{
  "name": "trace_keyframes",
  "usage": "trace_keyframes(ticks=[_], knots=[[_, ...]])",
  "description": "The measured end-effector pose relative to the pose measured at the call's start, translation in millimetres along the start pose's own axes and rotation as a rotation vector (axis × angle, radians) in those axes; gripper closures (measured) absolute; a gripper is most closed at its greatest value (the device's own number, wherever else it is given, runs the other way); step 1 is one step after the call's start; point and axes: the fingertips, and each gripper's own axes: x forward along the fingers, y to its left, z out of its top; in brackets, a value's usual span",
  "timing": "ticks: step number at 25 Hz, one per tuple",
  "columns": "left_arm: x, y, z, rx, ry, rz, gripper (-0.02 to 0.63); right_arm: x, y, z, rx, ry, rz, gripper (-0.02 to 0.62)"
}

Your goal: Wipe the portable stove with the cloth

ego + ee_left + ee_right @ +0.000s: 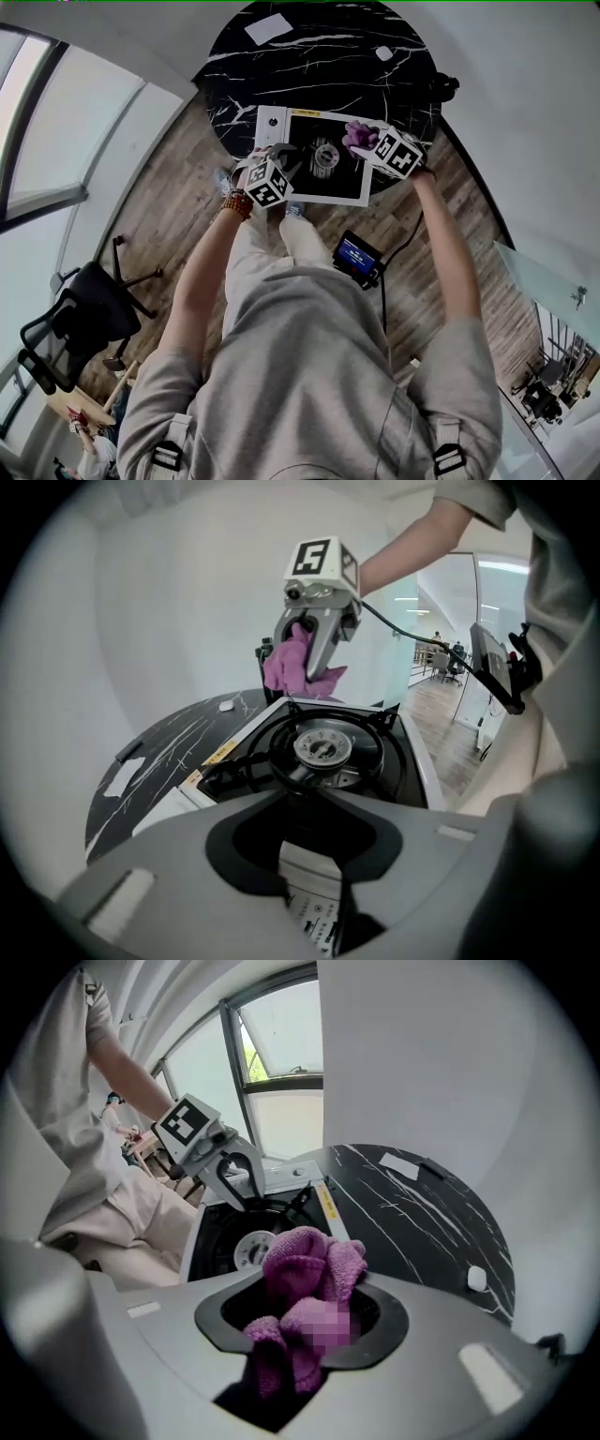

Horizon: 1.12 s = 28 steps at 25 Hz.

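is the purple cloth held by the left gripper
No, the purple cloth is bunched between the jaws of the right gripper.

Purple cloth [309,1274], black white-veined table [319,56]

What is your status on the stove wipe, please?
Right claw shut on purple cloth, over stove, far right corner. Left claw gripping stove, near edge. Nothing in the way.
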Motion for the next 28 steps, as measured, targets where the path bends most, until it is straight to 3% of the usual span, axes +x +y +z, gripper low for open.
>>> trace_keyframes(ticks=[7, 12, 18, 28], knots=[[-3.9, -7.6, 2.4, 0.026, -0.032, -0.049, 0.485, 10.2, -51.6, -7.3, -0.01, 0.045, -0.016, 0.422], [-3.0, -7.4, 1.5, 0.031, -0.023, -0.061, 0.494, 31.4, -57.6, 1.0, 0.008, 0.059, 0.032, 0.42], [-2.9, -9.4, 1.9, 0.04, -0.02, -0.055, 0.492, 57.0, -45.0, -7.3, -0.015, 0.166, 0.13, 0.42], [-2.7, -7.7, 0.8, 0.046, -0.022, -0.049, 0.502, 61.4, -44.2, -0.5, -0.078, 0.212, 0.111, 0.423]])
